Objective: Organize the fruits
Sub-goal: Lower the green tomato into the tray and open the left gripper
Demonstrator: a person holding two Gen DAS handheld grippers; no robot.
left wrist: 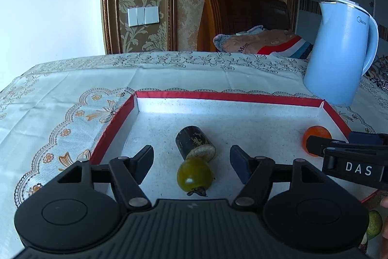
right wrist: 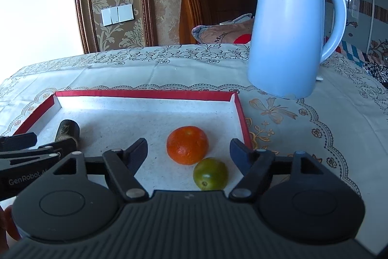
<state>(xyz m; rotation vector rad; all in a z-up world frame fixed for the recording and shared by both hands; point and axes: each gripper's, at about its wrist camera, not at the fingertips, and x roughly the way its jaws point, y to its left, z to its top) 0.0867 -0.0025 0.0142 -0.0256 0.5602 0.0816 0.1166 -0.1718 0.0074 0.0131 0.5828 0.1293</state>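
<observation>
Left claw [left wrist: 191, 162] spread wide, empty, over a green tomato [left wrist: 194, 177] touching a dark sugarcane piece [left wrist: 195, 143]. Right claw [right wrist: 189, 152] spread wide, empty, around an orange [right wrist: 187, 145] and a green citrus [right wrist: 210, 173], touching. All inside a red-rimmed tray [right wrist: 145, 94]. Beyond, a blue kettle [right wrist: 288, 33] on the tablecloth [left wrist: 60, 94].

in the left wrist view the right gripper [left wrist: 312, 145] hides part of the orange [left wrist: 315, 134], and a green fruit [left wrist: 374, 225] at the right edge is half hidden. in the right wrist view the left gripper [right wrist: 58, 145] covers the near end of the dark sugarcane piece [right wrist: 66, 130].
</observation>
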